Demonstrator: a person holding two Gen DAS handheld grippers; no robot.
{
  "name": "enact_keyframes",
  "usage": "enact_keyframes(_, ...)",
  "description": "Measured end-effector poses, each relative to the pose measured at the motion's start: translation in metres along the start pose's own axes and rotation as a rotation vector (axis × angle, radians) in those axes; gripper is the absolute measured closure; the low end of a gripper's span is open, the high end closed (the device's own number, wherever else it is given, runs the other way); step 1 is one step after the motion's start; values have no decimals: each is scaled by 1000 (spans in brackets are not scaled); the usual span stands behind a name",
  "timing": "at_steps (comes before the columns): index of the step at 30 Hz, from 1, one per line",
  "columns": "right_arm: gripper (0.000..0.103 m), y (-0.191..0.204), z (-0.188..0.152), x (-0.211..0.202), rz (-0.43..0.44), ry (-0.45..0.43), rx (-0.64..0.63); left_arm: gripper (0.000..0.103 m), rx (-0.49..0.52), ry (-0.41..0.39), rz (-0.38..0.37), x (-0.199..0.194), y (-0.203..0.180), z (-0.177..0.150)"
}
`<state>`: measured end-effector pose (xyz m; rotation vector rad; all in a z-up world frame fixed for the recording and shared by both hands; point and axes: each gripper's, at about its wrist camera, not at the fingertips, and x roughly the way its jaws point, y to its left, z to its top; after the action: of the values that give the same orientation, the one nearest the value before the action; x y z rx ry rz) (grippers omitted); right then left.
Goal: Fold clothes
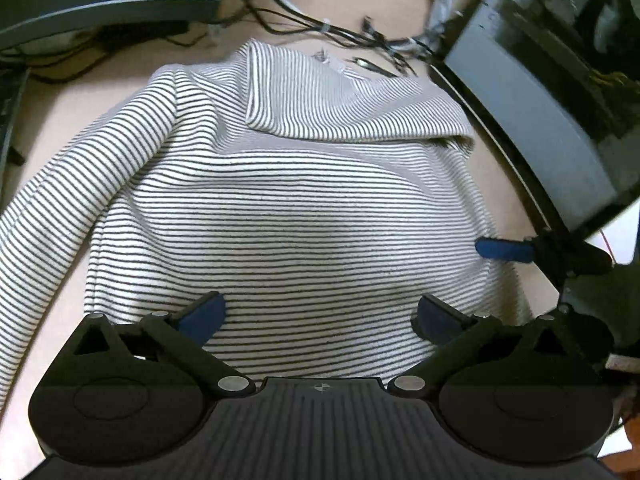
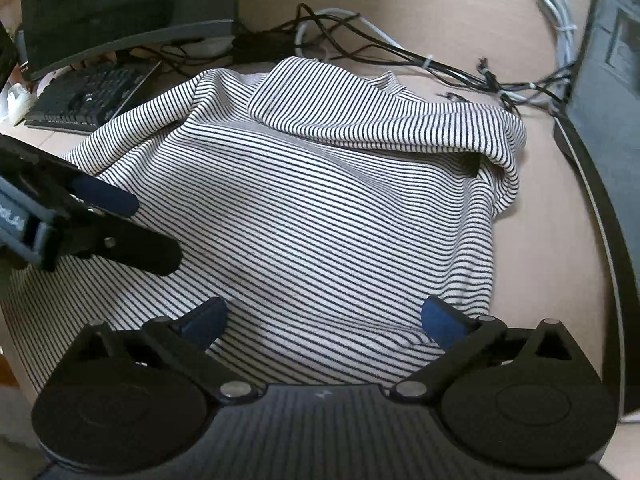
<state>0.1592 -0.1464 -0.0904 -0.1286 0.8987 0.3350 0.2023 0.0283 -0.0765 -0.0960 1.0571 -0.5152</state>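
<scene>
Both tools stand wide apart in the jaws, gripping nothing: left gripper (image 1: 318, 318) and right gripper (image 2: 324, 320) hover over the striped sweater (image 1: 280, 208), spread beneath and ahead of them on the desk (image 2: 552, 248), cables (image 2: 380, 46) beyond

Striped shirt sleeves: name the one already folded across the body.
The right sleeve, doubled over the chest; the left sleeve trails outward across the beige table.

Hardly any writing to be read here. On the left claw (image 2: 120, 216), as the right wrist view catches it, a grey band at the picture's edge carries a few pale letters, cut off and too partial to make out. The keyboard's (image 2: 86, 98) key legends are blurred.
</scene>
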Motion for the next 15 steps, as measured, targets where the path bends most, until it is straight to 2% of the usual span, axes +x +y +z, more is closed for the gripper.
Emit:
enact_keyframes(3,0,-10,-10,-10,-5,5,5,0,5,15,-41,-6,-5,-4)
enact_keyframes(6,0,-14,-12,-8,-9,0,10,0,8,-39,-11,-28,0,-8)
enact_keyframes(8,0,-16,-13,-7,-12,-3,13,0,-2,-106,49,-52,14,-12)
enact_keyframes(11,0,-16,-12,-6,-15,-5,17,1,-55,-180,187,-85,45,-20)
enact_keyframes(14,0,-15,-11,-5,-15,1,17,3,-146,-197,308,-109,84,-34)
enact_keyframes(15,0,-15,-10,-5,-14,6,16,7,-179,-196,345,-116,97,-39)
